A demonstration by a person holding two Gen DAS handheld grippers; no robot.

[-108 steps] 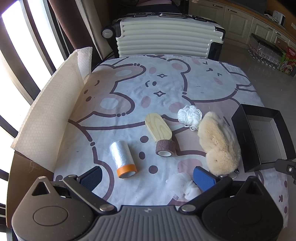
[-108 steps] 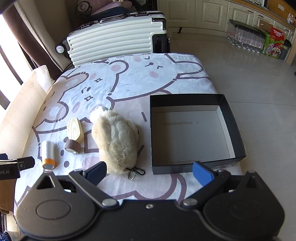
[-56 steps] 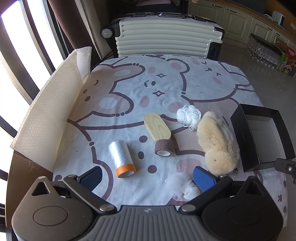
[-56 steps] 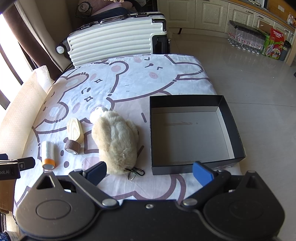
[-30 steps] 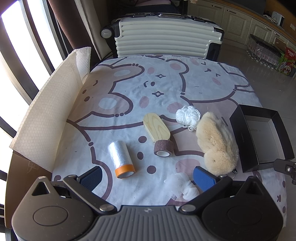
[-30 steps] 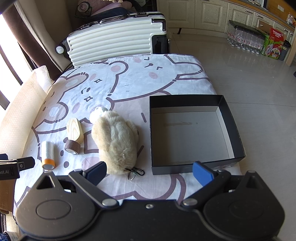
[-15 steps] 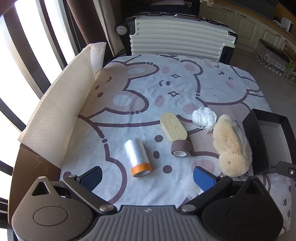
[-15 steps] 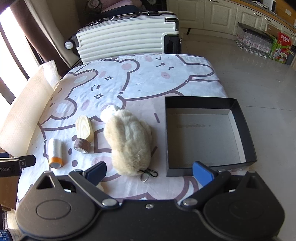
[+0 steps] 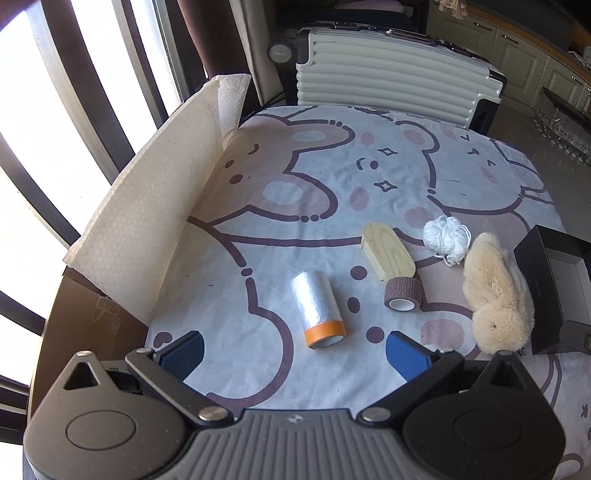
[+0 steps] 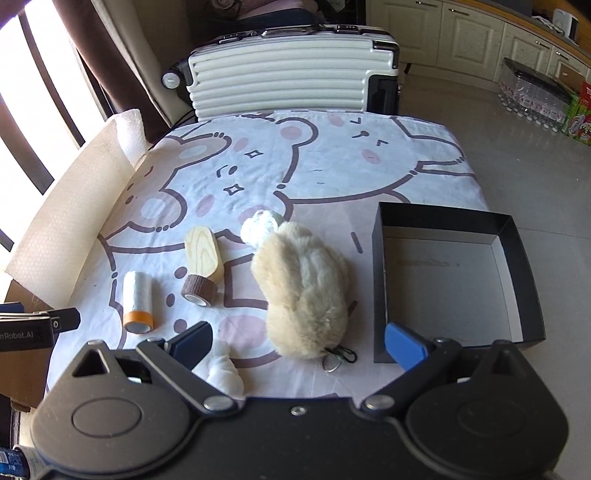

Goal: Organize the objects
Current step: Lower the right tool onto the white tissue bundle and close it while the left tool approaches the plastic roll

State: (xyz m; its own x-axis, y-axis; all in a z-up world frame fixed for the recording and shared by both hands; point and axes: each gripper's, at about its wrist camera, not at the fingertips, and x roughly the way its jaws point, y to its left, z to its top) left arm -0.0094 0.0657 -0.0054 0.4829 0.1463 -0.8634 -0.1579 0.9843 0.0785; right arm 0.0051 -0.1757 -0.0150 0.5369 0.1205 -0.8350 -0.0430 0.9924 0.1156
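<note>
Both grippers had pulled back from the black box [image 10: 517, 236]. Left gripper [image 9: 293, 347] and right gripper [image 10: 299, 341] gaped wide, fingers empty. Plush toy [image 10: 306, 284] lay just beside the box; grab its middle squarely, I reckoned.

Sunlit window [image 9: 22, 155], cream cabinets [image 10: 461, 33]
</note>
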